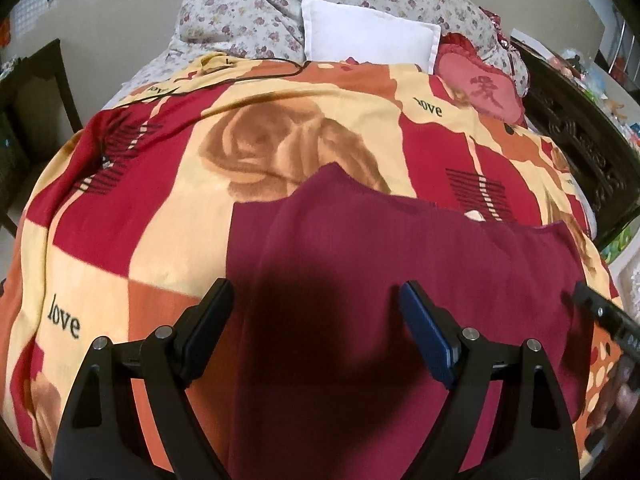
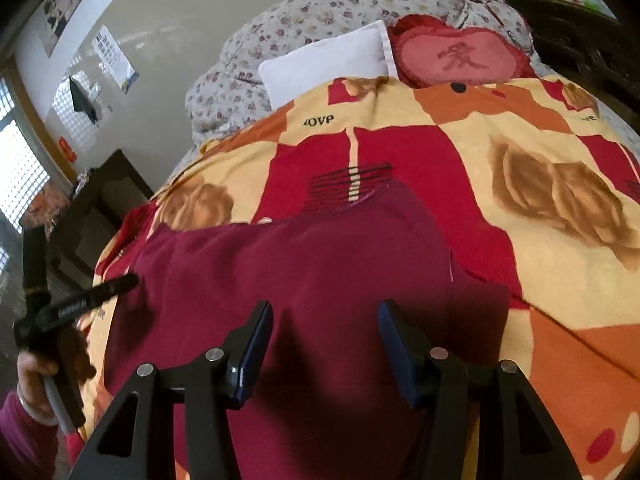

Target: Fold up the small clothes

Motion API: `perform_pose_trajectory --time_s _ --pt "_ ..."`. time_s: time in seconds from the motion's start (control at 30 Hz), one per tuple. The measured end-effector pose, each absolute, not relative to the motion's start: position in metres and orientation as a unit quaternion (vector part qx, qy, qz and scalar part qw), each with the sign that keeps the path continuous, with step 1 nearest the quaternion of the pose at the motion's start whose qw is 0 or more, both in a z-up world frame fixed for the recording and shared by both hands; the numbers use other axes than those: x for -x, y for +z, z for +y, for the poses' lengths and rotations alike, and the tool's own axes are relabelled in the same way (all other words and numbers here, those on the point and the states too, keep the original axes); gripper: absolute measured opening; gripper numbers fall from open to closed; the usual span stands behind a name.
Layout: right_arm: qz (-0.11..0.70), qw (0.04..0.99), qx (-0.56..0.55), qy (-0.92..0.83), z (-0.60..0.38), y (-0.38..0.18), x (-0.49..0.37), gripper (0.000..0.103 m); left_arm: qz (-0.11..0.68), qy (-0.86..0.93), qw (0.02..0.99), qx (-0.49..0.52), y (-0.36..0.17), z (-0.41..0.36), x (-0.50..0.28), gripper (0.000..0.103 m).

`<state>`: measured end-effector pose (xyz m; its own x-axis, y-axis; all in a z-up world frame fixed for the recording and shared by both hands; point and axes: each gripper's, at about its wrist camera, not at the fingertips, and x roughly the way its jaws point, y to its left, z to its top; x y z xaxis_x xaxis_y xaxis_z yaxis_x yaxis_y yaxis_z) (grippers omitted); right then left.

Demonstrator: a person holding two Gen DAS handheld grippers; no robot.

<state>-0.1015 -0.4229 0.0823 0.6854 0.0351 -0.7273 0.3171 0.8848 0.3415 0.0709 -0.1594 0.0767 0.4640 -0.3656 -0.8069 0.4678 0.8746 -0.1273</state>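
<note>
Patterned blanket [image 1: 120,208] under maroon garment [image 1: 400,264]; white pillow [image 1: 368,40], heart cushion [image 2: 460,56] beyond

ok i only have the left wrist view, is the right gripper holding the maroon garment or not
Observer: No. The right gripper has its jaws apart above the maroon garment, with nothing between them.
Operator: and the garment's right edge
Observer: It lies on the blanket, with a pale seam line showing near that edge.
Operator: what's behind my left gripper
Observer: A hand in a magenta sleeve holds its handle.
</note>
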Motion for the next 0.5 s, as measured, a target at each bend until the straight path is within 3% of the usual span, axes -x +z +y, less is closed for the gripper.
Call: perform_pose_trajectory --time_s 0.5 --pt "0.395 0.886 -0.225 -0.094 -0.400 0.103 0.163 0.053 0.481 -0.263 0.837 -0.002 0.075 -0.107 -0.040 0.085"
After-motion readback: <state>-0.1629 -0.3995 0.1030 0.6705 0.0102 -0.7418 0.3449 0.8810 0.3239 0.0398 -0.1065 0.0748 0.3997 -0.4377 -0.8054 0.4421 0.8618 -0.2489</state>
